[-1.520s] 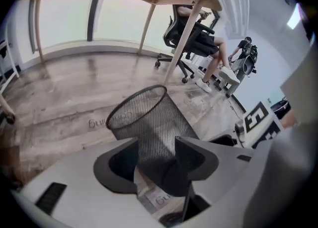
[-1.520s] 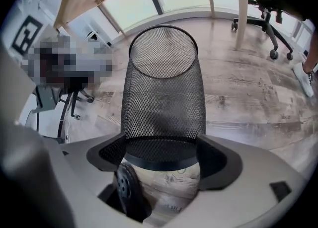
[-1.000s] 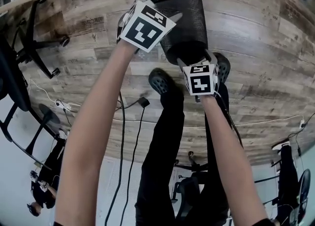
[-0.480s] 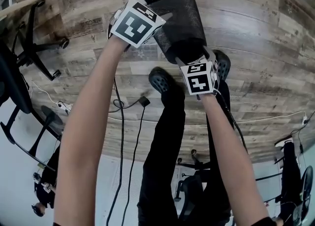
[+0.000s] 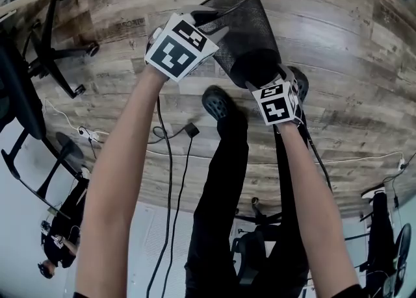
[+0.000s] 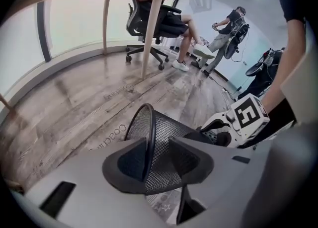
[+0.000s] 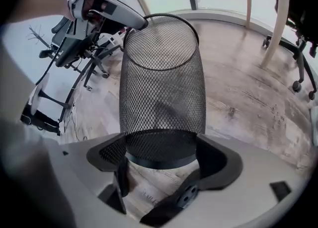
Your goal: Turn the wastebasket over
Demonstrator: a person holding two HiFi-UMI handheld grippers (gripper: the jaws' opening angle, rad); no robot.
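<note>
Since the earlier frame the jaws of the left gripper (image 5: 211, 21) have just been closing, and the rim of the black, round wire-mesh wastebasket (image 5: 250, 27) has been swung slightly to the right, so that its opening is seen more fully. In the head view the wastebasket is seen tilted above the pale wooden plank floor (image 5: 351, 50), its open end turned away from the person and its solid base nearest the person's black shoes (image 5: 218, 103). The rim is taken by the left gripper, and the base is taken by the right gripper (image 5: 270, 76). Black cables (image 5: 170, 160) are laid across the floor at the left, beside a black office chair (image 5: 52, 50). In the left gripper view the left gripper (image 6: 158, 160) is seen half closed, clamped over the wastebasket (image 6: 171, 132) at the rim: the mesh wall is pinched between the pads, one on each face. The white marker cube (image 6: 247, 115) of the other gripper is seen at the far end. In the right gripper view the right gripper (image 7: 161, 155) is spread wide and its pads are pressed against opposite sides of the base ring of the wastebasket (image 7: 161, 83), and the left gripper (image 7: 141, 23) is seen on the far rim.
</note>
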